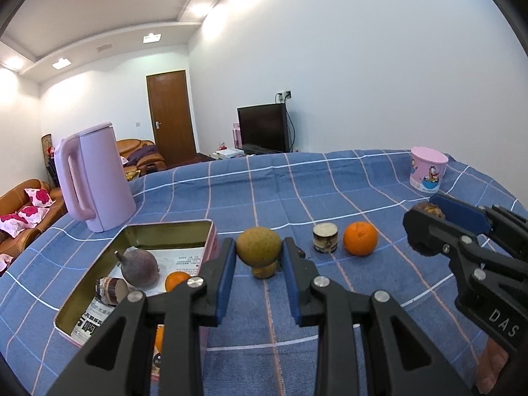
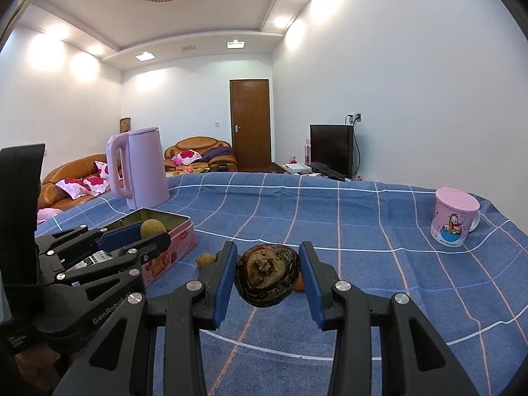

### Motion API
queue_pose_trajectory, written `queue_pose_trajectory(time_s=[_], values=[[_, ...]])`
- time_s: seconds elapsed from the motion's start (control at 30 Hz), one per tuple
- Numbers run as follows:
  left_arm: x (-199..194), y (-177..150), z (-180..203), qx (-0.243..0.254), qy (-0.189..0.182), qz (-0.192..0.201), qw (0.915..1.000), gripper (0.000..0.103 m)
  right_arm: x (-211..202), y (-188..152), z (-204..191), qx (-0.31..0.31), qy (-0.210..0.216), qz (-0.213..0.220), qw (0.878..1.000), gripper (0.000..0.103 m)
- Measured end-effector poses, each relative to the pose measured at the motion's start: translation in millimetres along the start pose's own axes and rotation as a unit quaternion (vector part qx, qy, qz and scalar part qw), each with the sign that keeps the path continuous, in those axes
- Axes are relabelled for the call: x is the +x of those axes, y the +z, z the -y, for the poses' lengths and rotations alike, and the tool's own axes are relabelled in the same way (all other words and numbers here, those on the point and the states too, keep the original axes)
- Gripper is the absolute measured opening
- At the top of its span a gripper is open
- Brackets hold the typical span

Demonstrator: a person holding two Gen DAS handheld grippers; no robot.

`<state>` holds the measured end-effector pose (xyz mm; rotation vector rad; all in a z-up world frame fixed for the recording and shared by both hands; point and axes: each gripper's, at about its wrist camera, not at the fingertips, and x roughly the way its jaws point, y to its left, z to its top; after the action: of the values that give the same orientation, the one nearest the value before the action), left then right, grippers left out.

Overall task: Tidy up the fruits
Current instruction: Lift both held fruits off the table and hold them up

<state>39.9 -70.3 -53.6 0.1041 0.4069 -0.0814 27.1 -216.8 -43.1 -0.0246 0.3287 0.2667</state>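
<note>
Pinching one round tan-brown fruit [image 1: 259, 247], the left gripper [image 1: 258, 257] hovers by the open pink metal tin [image 1: 138, 231] at nine o'clock. That tin holds perhaps four items. The right gripper [image 2: 268, 275] clamps one dark wrinkled fruit [image 2: 268, 275]. One orange [image 1: 360, 238] sits at one o'clock, with clear blue checked cloth [image 1: 330, 181] beyond.

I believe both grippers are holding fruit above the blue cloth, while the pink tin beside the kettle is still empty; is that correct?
Not quite: the pink tin is not empty. The left wrist view shows a dark purple fruit, a small orange and a small can inside it. The rest holds: the left gripper and right gripper each hold fruit.
</note>
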Motion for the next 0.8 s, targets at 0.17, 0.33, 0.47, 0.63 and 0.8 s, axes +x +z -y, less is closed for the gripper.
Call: queue_pose_trajectory(time_s=[0.17, 0.33, 0.47, 0.63, 0.8], values=[[-3.5, 0.1, -1.5, -0.004, 0.003, 0.009, 0.9999, 0.030, -3.6, -1.5, 0.4, 0.000, -0.003, 0.007, 1.000, 0.041], [-7.1, -0.3, -2.5, -0.009, 0.009, 0.020, 0.9997, 0.030, -9.2, -0.8, -0.9, -0.002, -0.007, 0.019, 1.000, 0.041], [-11.7, -1.1, -3.0, -0.009, 0.014, 0.032, 0.9994, 0.030, -13.0, 0.1, -2.8, -0.006, -0.011, 0.029, 1.000, 0.041], [-13.8, -1.4, -5.8, -0.012, 0.019, 0.037, 0.9991, 0.030, -15.3, -0.1, -1.6, -0.005, -0.015, 0.033, 0.999, 0.041], [-13.4, -2.0, -10.0, -0.014, 0.025, 0.035, 0.9990, 0.030, -14.2, 0.3, -3.1, -0.008, -0.018, 0.031, 0.999, 0.041]])
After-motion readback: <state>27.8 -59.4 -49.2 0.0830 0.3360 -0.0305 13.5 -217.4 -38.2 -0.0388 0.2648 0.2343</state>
